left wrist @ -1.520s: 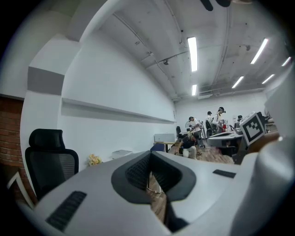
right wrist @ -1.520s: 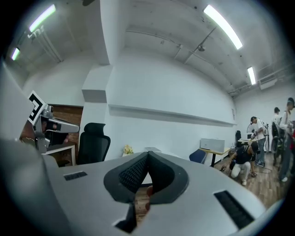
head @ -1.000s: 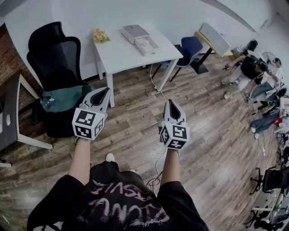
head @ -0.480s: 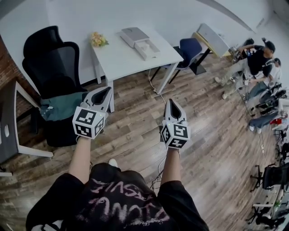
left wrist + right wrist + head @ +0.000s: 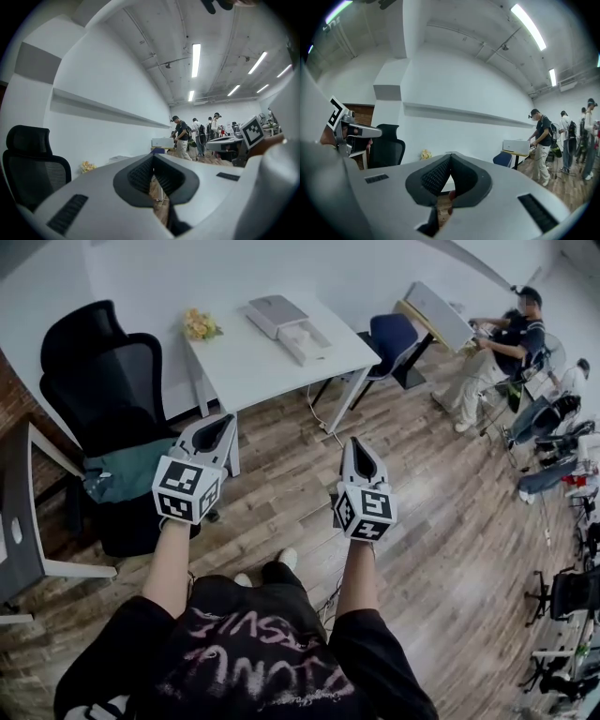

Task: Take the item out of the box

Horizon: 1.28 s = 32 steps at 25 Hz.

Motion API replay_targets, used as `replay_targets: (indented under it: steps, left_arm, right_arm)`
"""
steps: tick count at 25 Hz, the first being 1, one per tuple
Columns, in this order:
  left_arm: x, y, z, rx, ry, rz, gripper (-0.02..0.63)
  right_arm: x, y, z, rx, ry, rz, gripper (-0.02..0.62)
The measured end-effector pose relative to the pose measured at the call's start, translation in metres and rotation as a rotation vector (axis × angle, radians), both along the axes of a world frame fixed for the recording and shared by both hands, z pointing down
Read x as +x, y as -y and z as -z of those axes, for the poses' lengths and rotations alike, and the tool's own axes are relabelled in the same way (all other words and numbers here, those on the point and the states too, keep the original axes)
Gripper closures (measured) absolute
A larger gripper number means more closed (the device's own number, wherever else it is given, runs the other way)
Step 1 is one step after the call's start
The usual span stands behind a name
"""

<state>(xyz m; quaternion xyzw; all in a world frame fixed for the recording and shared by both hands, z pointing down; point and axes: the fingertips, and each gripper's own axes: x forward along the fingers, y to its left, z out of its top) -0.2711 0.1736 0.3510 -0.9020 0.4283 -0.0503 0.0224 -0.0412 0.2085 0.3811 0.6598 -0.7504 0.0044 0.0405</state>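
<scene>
A flat pale box (image 5: 278, 311) lies on the white table (image 5: 253, 362) at the far side, with a white tray-like part (image 5: 306, 337) right beside it. I cannot see what it holds. In the left gripper view the box (image 5: 119, 159) shows just over the jaws. My left gripper (image 5: 221, 425) is held level in front of the table's near left corner, shut and empty. My right gripper (image 5: 356, 450) hangs over the wooden floor before the table's right end, jaws together with nothing in them. Both are well short of the box.
A yellow flower bunch (image 5: 200, 324) sits at the table's left end. A black mesh chair (image 5: 98, 381) stands to the left, a blue chair (image 5: 392, 337) behind the table's right end. A cable (image 5: 323, 423) runs across the floor. A person (image 5: 502, 338) sits at the far right.
Both grippers and I have moved forward towards the white table, which now sits nearer. The person at the far right has shifted place. Both jaws stay together.
</scene>
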Motion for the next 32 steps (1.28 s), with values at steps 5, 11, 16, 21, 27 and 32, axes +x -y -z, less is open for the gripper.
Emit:
replay_targets:
  steps: [5, 11, 16, 21, 27, 32]
  left_arm:
    - [0.006, 0.019, -0.003, 0.001, 0.006, -0.008, 0.604]
    - [0.017, 0.050, -0.004, 0.005, 0.022, -0.009, 0.604]
    - [0.026, 0.080, -0.008, -0.010, 0.020, 0.006, 0.604]
    - [0.042, 0.116, -0.018, -0.024, 0.030, 0.018, 0.604]
    - [0.074, 0.165, -0.021, -0.029, 0.035, 0.036, 0.604]
    - [0.106, 0.206, -0.020, -0.034, 0.038, 0.052, 0.604]
  right_arm:
    - [0.009, 0.016, -0.003, -0.001, 0.002, -0.016, 0.586]
    - [0.020, 0.049, -0.007, -0.005, 0.014, -0.022, 0.586]
    - [0.031, 0.081, -0.012, -0.009, 0.013, -0.014, 0.586]
    - [0.050, 0.117, -0.019, -0.009, 0.008, -0.015, 0.586]
    - [0.081, 0.168, -0.026, -0.026, 0.020, 0.006, 0.586]
    - [0.112, 0.212, -0.027, -0.033, 0.023, 0.034, 0.586]
